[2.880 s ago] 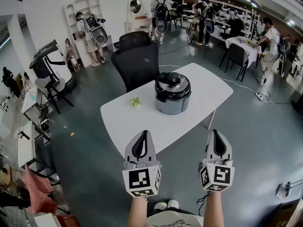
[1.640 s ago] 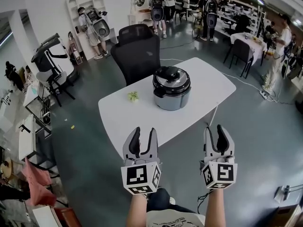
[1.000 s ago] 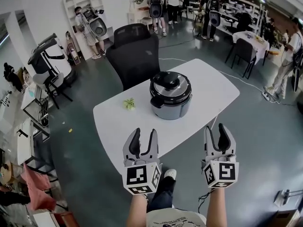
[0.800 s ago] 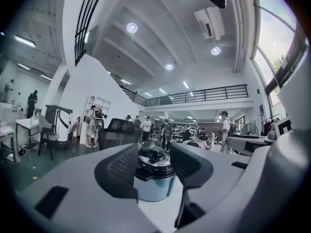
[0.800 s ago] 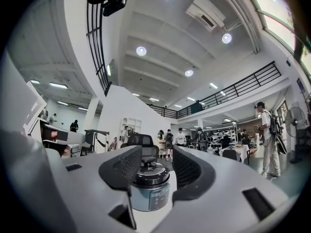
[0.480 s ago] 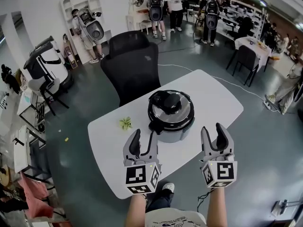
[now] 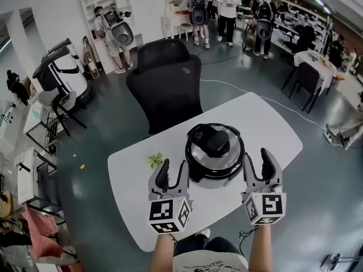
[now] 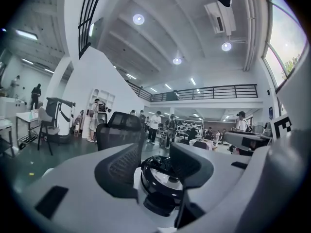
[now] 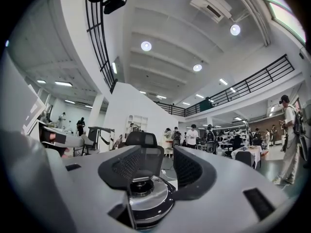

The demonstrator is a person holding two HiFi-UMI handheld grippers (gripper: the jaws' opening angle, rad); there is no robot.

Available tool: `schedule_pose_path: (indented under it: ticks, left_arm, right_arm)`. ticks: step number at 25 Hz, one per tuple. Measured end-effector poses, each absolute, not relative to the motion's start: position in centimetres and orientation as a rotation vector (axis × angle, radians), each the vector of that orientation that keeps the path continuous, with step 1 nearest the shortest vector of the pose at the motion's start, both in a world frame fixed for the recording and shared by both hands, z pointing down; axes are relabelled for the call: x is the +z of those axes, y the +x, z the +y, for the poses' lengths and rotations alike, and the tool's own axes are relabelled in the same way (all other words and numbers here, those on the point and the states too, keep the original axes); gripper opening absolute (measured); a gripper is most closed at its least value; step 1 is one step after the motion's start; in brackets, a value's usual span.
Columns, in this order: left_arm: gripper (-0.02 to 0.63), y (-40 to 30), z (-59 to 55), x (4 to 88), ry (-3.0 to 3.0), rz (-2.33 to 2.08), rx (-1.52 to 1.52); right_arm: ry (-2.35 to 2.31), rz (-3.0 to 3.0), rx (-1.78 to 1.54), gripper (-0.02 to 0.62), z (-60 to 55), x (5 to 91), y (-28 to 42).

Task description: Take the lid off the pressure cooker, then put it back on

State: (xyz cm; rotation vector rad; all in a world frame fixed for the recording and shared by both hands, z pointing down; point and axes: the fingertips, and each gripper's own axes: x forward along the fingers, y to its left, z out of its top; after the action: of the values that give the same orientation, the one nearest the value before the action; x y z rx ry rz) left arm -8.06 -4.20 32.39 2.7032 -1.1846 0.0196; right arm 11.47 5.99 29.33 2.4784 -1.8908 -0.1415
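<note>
Pressure cooker (image 7: 215, 154), lid (image 7: 215, 145) on, stands mid white table (image 7: 272, 123), toward the near edge. Left gripper (image 7: 173, 168) and right gripper (image 7: 258, 160) flank it, not touching. Left jaws wide, empty. Right jaws moderately apart, just been opening, nothing between. Bare tabletop on both sides. Black chair (image 7: 167, 84) crowds the far edge. Both gripper views: jaws cover the cooker's base.

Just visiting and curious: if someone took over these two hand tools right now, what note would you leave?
Left gripper: open, empty, left of the pressure cooker.
Right gripper: open, empty, jaws have just been opening, right of it.
It stands on the white table, lid on.
Done: nothing yet. Left: take the lid off, then put it back on.
</note>
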Motion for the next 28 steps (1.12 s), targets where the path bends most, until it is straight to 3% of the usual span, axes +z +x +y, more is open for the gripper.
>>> schedule_pose_path:
  ticks: [28]
  left_arm:
    - [0.199, -6.2, -9.2, 40.1, 2.349, -1.241, 0.121]
  right_arm:
    - [1.825, -2.226, -0.109, 0.245, -7.9, 31.9, 14.4]
